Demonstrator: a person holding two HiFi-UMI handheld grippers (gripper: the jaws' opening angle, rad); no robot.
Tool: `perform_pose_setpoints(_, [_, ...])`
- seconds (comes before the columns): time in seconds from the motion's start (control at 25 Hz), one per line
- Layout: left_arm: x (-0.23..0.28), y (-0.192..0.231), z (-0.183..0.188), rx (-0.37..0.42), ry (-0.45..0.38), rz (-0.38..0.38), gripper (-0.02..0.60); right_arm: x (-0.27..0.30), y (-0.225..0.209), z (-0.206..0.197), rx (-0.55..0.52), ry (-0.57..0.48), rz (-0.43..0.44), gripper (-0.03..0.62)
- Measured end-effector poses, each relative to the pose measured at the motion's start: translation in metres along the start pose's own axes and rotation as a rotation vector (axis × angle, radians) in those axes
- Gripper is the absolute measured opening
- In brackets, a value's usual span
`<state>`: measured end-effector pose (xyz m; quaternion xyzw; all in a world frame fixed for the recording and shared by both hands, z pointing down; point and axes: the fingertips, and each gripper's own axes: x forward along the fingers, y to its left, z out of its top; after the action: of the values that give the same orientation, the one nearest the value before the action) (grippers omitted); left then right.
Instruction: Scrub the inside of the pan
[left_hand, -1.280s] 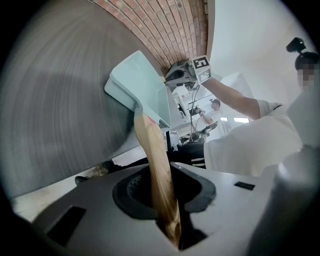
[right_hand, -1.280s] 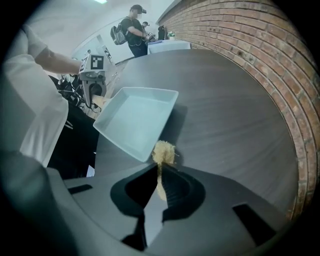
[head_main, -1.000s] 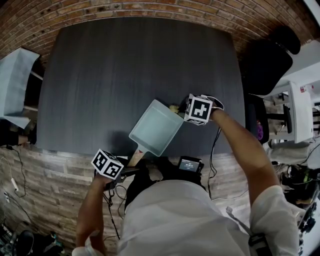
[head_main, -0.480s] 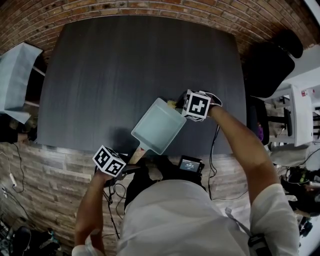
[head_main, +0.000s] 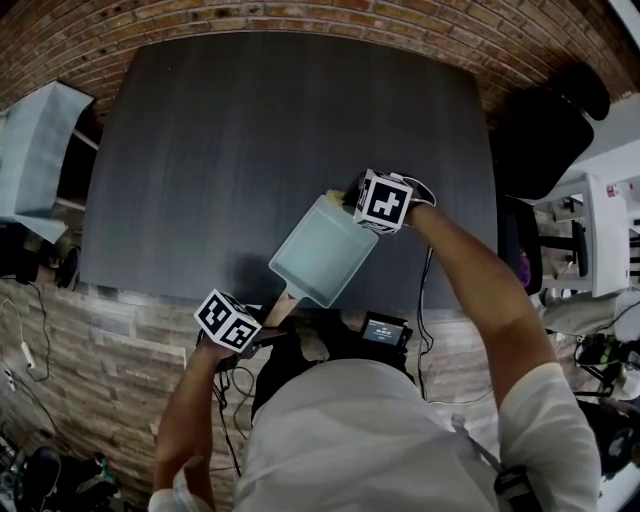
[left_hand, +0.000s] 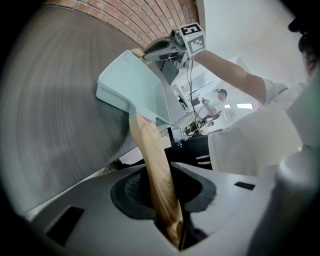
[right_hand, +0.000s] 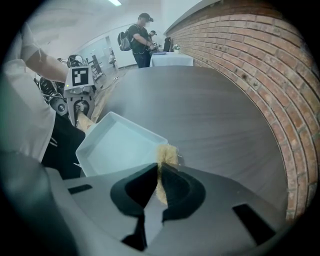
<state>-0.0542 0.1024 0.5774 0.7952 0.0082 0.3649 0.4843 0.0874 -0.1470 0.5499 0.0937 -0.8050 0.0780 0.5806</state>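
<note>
Two grips: left claw (left_hand: 164, 186) clamps the pan (head_main: 318, 250) handle (left_hand: 151, 157); right claw (right_hand: 159, 187) pinches sponge (right_hand: 168, 154) at its far corner.

The dark rectangular table (head_main: 280, 130) runs back to the red brick wall (head_main: 300, 15) behind it. Over the table's near edge is the pale square pan (head_main: 320, 255). Its light wooden handle (head_main: 277, 308) points back toward the person and is clamped between the jaws of the left gripper (left_hand: 165, 189) at the near left. The right gripper (right_hand: 157, 187) is at the pan's far right corner, clamped on the tan fibrous scrub pad (right_hand: 167, 154). The pad sits at that corner's rim (inside or outside cannot be told). A black office chair (head_main: 530, 130) stands to the right of the table. A small black screen device (head_main: 382, 330) lies just nearer than the pan.
</note>
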Motion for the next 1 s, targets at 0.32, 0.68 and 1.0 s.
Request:
perform_pose_setpoints(0.32, [0.004,-0.002,0.003,0.004,-0.015,0.003,0.092,0.002,-0.016,0.022,0.062,-0.072,-0.093,0.034])
perform_pose_setpoints(0.68, [0.01,-0.008,0.012,-0.012,-0.075,-0.024,0.092,-0.005,-0.028,0.048,0.106,-0.152,-0.151,0.034])
perform_pose_setpoints(1.0, [0.013,-0.009,0.023,-0.021,-0.117,-0.04,0.092,-0.012,-0.053,0.086,0.504,-0.414,-0.021,0.034])
